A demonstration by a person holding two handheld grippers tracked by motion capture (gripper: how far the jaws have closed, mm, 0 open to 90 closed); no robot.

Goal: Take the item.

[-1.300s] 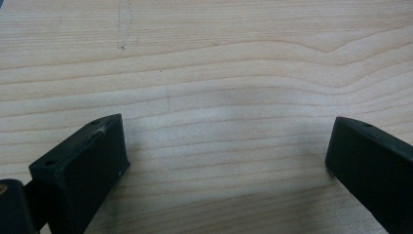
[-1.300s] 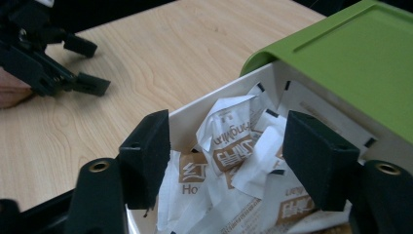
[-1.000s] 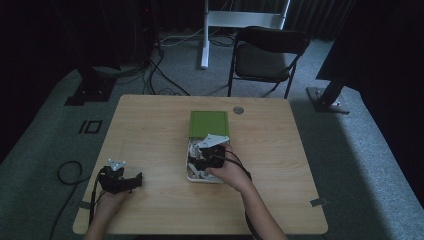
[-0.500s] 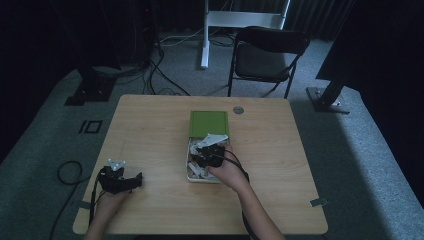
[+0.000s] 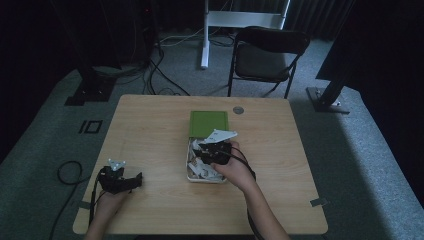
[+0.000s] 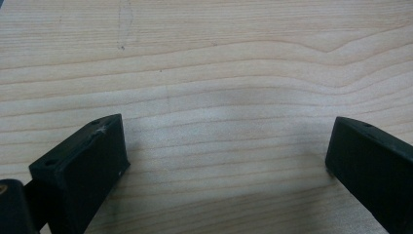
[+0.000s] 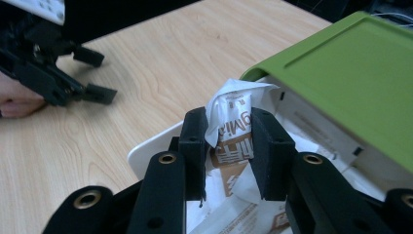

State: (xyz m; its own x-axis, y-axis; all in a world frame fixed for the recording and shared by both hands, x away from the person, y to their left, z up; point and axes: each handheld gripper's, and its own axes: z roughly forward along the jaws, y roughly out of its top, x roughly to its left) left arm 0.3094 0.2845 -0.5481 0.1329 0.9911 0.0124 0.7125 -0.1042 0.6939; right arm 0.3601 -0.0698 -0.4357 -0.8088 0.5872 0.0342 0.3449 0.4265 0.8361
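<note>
Little moved: right tool (image 7: 228, 146) still pinches sachet (image 7: 233, 122) over white box (image 5: 192, 176); left tool (image 6: 224, 161) open.

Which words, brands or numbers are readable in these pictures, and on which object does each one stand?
"gMi": partial brown lettering, cut off by folds, on the white packet held in the right tongs.
Small print above it on the same packet: too blurred to read.
Other packets in the white box: brown marks, not readable.

Left hand-held gripper (image 5: 134, 179) jaws apart, right hand-held gripper (image 7: 226, 146) clamped
</note>
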